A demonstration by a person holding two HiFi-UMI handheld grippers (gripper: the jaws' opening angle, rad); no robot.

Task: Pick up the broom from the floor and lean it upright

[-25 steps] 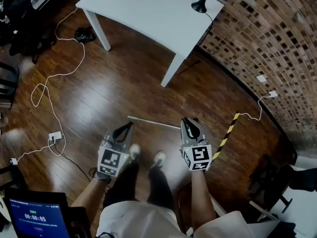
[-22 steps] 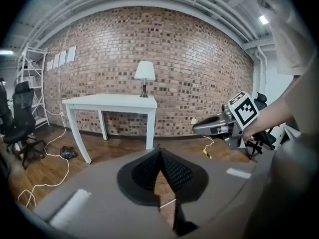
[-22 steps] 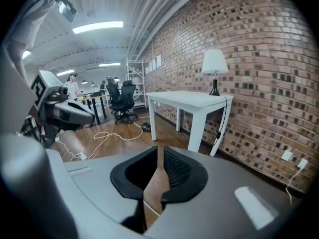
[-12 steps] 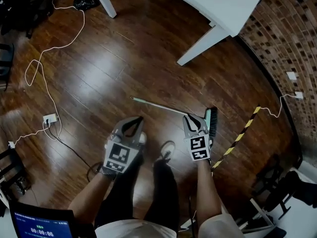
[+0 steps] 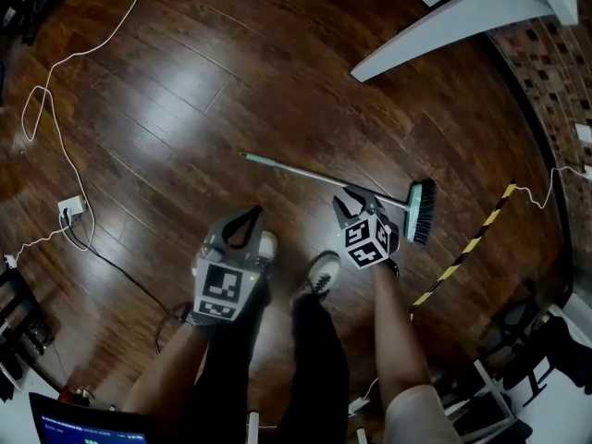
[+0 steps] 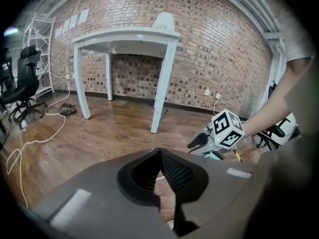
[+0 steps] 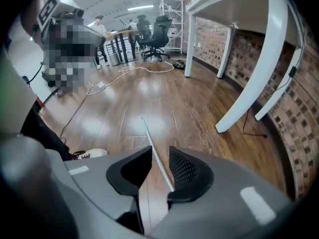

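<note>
Wooden floor (image 5: 185, 91) bears broom (image 5: 305, 172), handle between just-widened jaws of right tool (image 7: 159, 158); left tool (image 6: 160, 156) closed.

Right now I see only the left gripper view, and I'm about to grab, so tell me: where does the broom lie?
Observer: The broom lies flat on the floor, with its brush head toward the striped tape.
Operator: Is the right gripper on it?
Observer: In the right gripper view, the handle shows between the jaws of the right gripper. They have just been opening and stand apart, not pressing it.
Operator: And my left?
Observer: In the head view, the left gripper hangs short of the handle, over a shoe.
</note>
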